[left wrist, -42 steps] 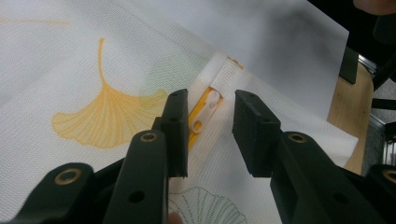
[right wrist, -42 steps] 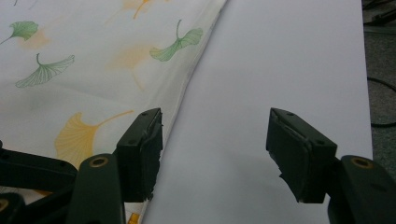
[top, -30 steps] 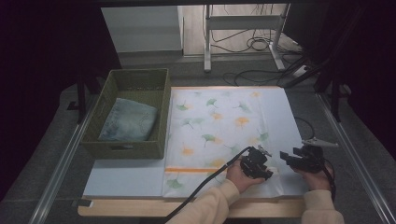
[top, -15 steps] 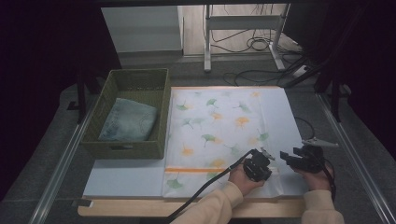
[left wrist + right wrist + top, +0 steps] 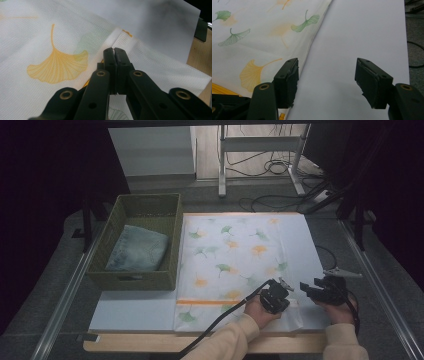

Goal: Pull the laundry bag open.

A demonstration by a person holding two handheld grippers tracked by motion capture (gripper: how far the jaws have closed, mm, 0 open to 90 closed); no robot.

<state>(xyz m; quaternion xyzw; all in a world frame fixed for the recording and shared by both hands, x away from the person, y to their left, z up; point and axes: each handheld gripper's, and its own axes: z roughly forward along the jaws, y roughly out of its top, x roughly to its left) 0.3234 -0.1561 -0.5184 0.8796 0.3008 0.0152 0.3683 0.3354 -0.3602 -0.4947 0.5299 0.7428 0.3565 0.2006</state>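
A white cloth printed with ginkgo leaves (image 5: 235,260) lies flat at frame centre on the white-covered counter (image 5: 135,307). The left tongs (image 5: 114,53) pinch its lower-right corner; the right tongs (image 5: 327,82) hover wide open, empty. Folding looks barely begun.

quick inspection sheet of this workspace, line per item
surface: pale sheet over a wooden table, bare at the left front
job's things: ginkgo-print cloth spread flat; its near right corner is wrinkled at the left gripper
clutter: green woven basket left of the cloth, folded denim inside
grippers: left gripper has jaws shut on a fold of the cloth; right gripper has jaws open, over the sheet beside the cloth's right edge
cables: black cable trails from the left gripper along the forearm; loose cables on the floor beyond the table
surroundings: metal stand, dark curtains at both sides
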